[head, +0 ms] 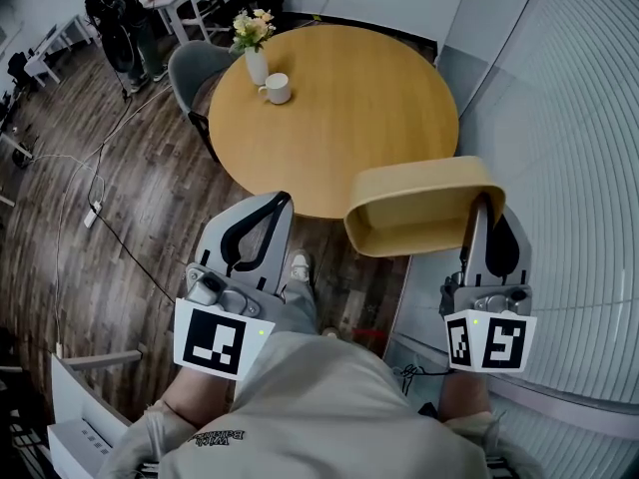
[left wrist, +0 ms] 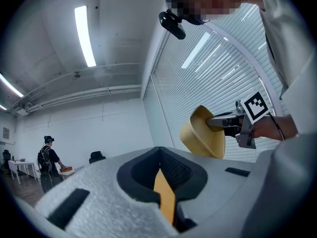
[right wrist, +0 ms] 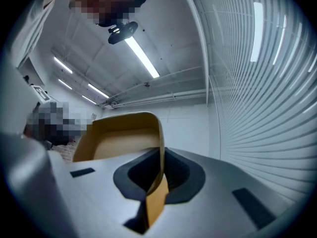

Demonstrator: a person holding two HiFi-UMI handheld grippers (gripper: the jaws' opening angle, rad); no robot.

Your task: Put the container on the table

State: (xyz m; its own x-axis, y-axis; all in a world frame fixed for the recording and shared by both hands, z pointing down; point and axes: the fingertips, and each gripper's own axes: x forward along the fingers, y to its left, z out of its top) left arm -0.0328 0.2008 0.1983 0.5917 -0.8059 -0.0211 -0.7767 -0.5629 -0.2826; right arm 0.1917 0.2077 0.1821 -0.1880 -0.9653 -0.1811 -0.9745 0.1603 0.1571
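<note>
A tan oblong container [head: 419,213] hangs in the air just off the near right edge of the round wooden table [head: 339,118], tipped on its side. My right gripper [head: 481,203] is shut on its rim. In the right gripper view the container's thin wall [right wrist: 121,138] runs down between the jaws of the right gripper [right wrist: 159,175]. My left gripper [head: 283,201] is at the left, short of the table's near edge, with its jaws together and nothing seen in them. From the left gripper [left wrist: 161,175] view the container [left wrist: 200,135] shows to the right.
A white vase of flowers [head: 256,63] and a white cup [head: 277,89] stand at the table's far left. A grey chair [head: 195,68] sits behind them. White slatted blinds [head: 579,168] run close along the right. A cable [head: 100,198] lies on the wood floor at left.
</note>
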